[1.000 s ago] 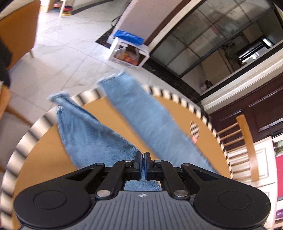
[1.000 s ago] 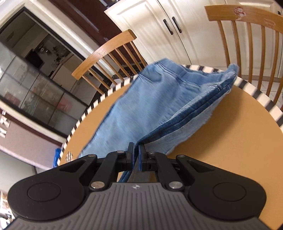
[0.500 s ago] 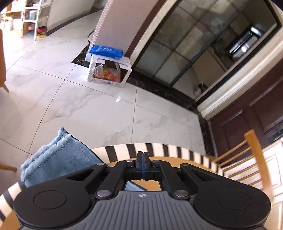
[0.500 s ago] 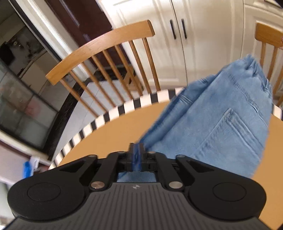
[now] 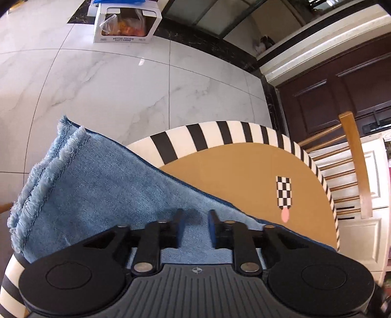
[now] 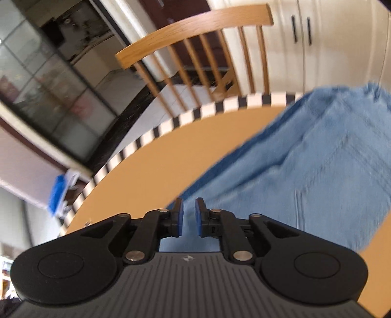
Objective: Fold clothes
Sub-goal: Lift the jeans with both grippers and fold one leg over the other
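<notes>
Light blue jeans (image 5: 102,193) lie folded on a round tan table (image 5: 239,171) with a black-and-white striped rim. In the left wrist view the frayed leg hems hang over the table's left edge. My left gripper (image 5: 195,228) hovers just over the denim, its jaws opening, with no cloth pinched between the pads. In the right wrist view the jeans (image 6: 305,171) spread to the right, blurred, with a back pocket showing. My right gripper (image 6: 188,217) is over the cloth's near edge, its jaws opening too, with only a narrow gap and nothing gripped.
A checkered marker strip (image 5: 284,193) lies on the table. Wooden spindle chairs stand by the rim (image 5: 352,166) (image 6: 195,49). A white box with a blue lid (image 5: 127,22) sits on the tiled floor. White cabinets (image 6: 330,36) are behind.
Both grippers carried the jeans across the table, laid them down doubled over, and went from shut on the denim to parted, letting it go.
</notes>
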Available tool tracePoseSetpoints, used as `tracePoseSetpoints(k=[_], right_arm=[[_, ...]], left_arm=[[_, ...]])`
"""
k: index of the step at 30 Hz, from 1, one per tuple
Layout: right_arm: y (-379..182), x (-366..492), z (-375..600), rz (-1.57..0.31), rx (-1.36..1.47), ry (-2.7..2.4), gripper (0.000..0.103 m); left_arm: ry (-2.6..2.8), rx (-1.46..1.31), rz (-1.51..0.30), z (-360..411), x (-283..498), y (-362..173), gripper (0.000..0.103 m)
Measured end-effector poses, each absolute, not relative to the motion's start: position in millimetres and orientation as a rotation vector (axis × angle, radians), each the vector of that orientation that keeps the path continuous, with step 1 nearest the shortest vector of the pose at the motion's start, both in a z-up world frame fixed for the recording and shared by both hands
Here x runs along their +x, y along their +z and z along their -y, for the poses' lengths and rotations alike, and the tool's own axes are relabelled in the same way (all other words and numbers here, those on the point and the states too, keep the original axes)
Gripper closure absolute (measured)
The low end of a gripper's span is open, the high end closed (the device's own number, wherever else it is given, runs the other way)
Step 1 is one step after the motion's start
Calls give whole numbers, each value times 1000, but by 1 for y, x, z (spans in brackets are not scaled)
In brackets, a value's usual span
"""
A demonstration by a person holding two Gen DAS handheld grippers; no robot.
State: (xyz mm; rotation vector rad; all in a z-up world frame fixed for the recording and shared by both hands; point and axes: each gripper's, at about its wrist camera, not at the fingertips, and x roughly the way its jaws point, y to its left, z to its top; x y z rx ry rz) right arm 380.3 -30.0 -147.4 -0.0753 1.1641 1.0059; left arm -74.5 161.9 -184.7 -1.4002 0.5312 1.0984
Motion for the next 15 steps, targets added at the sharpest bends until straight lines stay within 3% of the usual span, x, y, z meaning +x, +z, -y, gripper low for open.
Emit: tracePoseSetpoints(k=[7, 11, 15], right_arm=[[-144, 365, 65, -1168, -107, 959, 84], [-147, 365, 70, -1178, -102, 944, 77], [-146, 360, 75, -1169, -118, 970, 77]], left_arm=[[1044, -1508, -551, -171, -48, -200, 63], [1055, -1552, -627, -173, -18, -207, 46], [1172, -1634, -614, -181, -8, -211, 45]])
